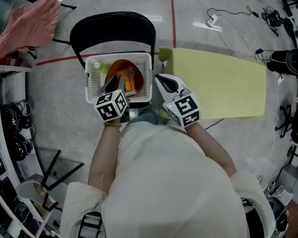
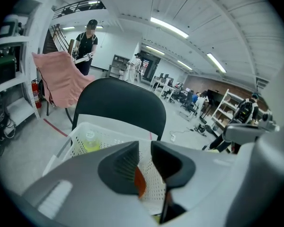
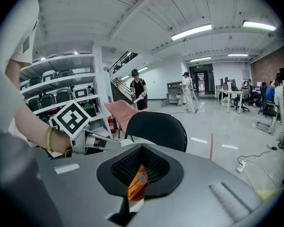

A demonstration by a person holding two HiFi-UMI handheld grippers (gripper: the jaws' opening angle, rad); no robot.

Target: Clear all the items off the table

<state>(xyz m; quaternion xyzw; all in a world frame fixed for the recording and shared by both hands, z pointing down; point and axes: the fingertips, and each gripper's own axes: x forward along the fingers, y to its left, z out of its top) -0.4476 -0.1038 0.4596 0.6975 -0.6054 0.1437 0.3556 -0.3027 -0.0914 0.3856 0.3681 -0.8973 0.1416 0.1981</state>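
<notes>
Seen from above, a person in a pale shirt stands over a black chair (image 1: pixel 111 31) with a white plastic basket (image 1: pixel 92 86) on its seat. A yellow table (image 1: pixel 223 83) sits just to the right of the chair. The basket holds an orange bowl-like item (image 1: pixel 128 66) and a bottle of yellow-green drink (image 1: pixel 100 67) lying near its back left corner. The left gripper (image 1: pixel 115 85) hangs over the front of the basket, pointing down into it. In the left gripper view its jaws stand a narrow way apart, released, with nothing pinched between them. The basket's mesh wall and a sliver of orange show through the gap. The right gripper (image 1: pixel 161 81) points up and left. Its tip sits between the basket's right wall and the table's left end. In the right gripper view its jaws are clenched on a small orange packet (image 3: pixel 136 183), which sticks out below the pads.
</notes>
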